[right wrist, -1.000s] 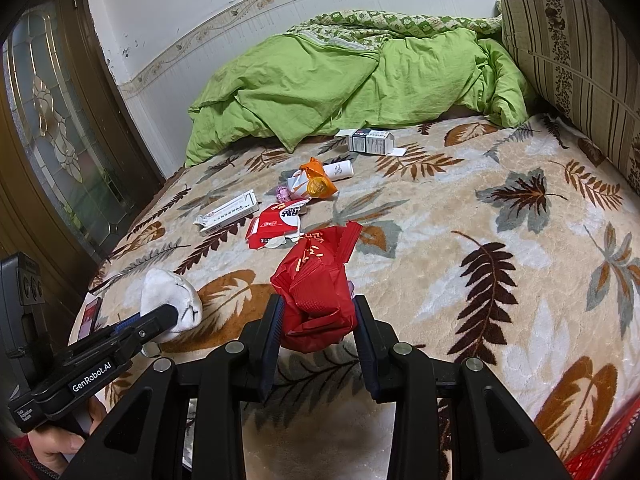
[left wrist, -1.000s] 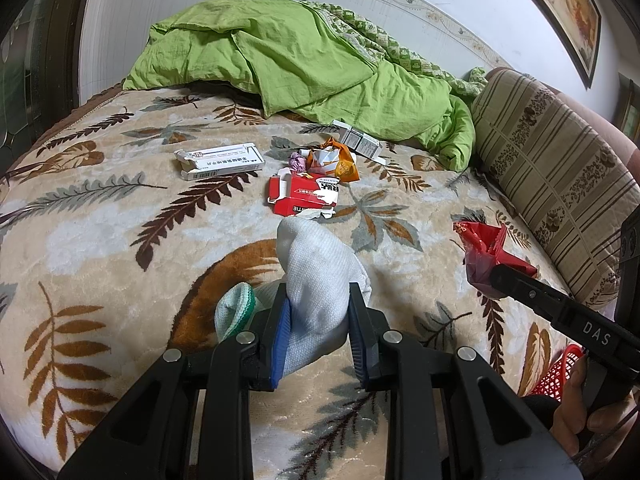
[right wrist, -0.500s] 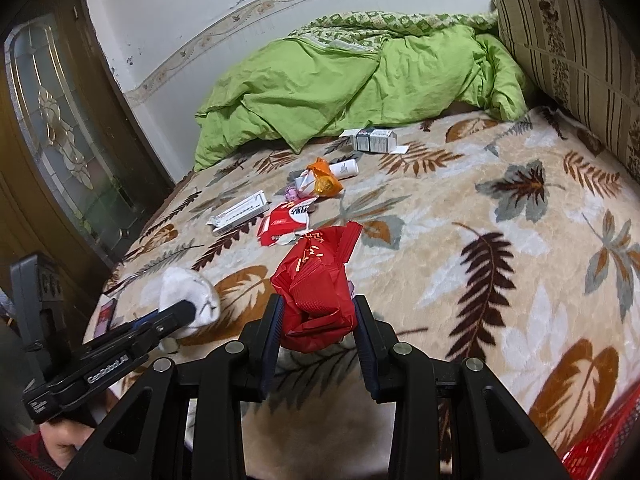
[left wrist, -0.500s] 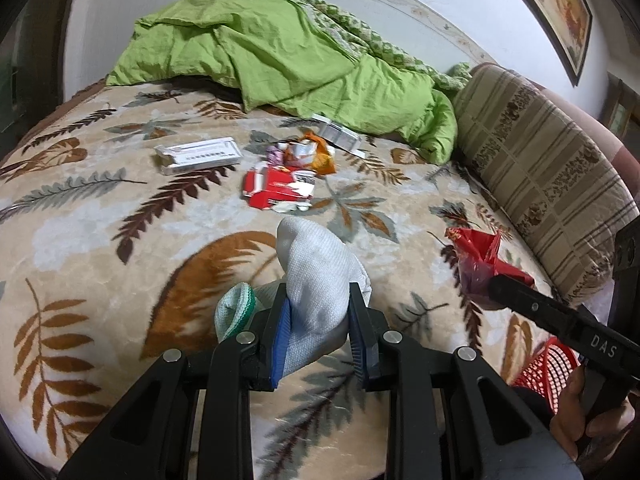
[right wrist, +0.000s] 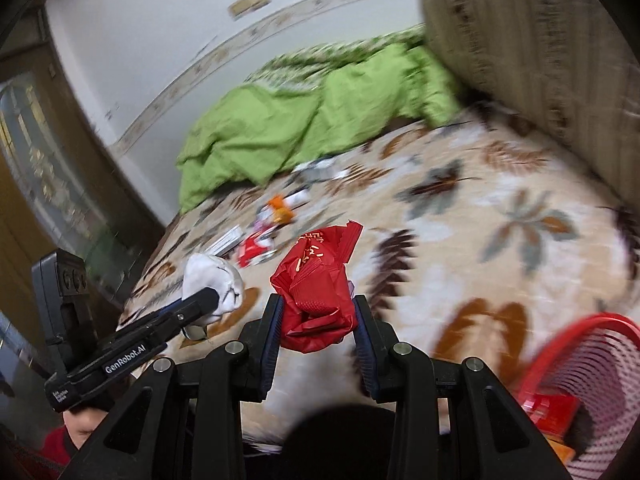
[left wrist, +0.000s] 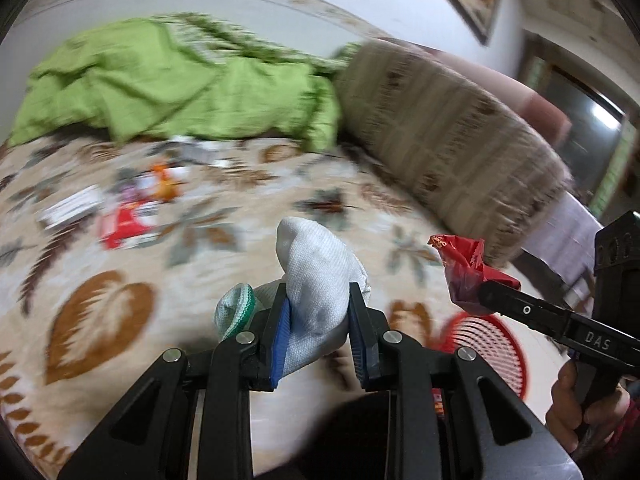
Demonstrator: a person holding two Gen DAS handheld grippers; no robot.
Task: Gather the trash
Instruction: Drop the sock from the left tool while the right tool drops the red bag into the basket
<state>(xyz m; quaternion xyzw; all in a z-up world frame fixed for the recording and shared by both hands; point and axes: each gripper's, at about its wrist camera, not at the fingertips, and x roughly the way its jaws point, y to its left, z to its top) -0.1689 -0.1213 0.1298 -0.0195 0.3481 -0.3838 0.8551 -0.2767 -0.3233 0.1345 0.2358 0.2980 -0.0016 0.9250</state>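
My left gripper (left wrist: 318, 300) is shut on a white sock with a green cuff (left wrist: 316, 280), held above the leaf-patterned blanket (left wrist: 120, 280). My right gripper (right wrist: 316, 308) is shut on a crumpled red wrapper (right wrist: 316, 280). In the left wrist view the right gripper (left wrist: 480, 292) shows at the right with the red wrapper (left wrist: 460, 264), just above a red mesh basket (left wrist: 488, 344). In the right wrist view the left gripper (right wrist: 208, 296) shows at the left with the sock (right wrist: 212, 276), and the red basket (right wrist: 592, 380) sits at the lower right with red trash inside.
More litter lies blurred mid-bed: a red packet (left wrist: 124, 228), a white box (left wrist: 72, 208), an orange wrapper (right wrist: 280, 206). A green quilt (left wrist: 168, 80) is heaped at the back. A striped bolster (left wrist: 448, 136) lines the right side. A wooden door (right wrist: 36, 184) stands left.
Both grippers have swung right and risen with their loads; the red basket, earlier only a sliver at the edge, now shows largely in both views. The scene is motion-blurred.
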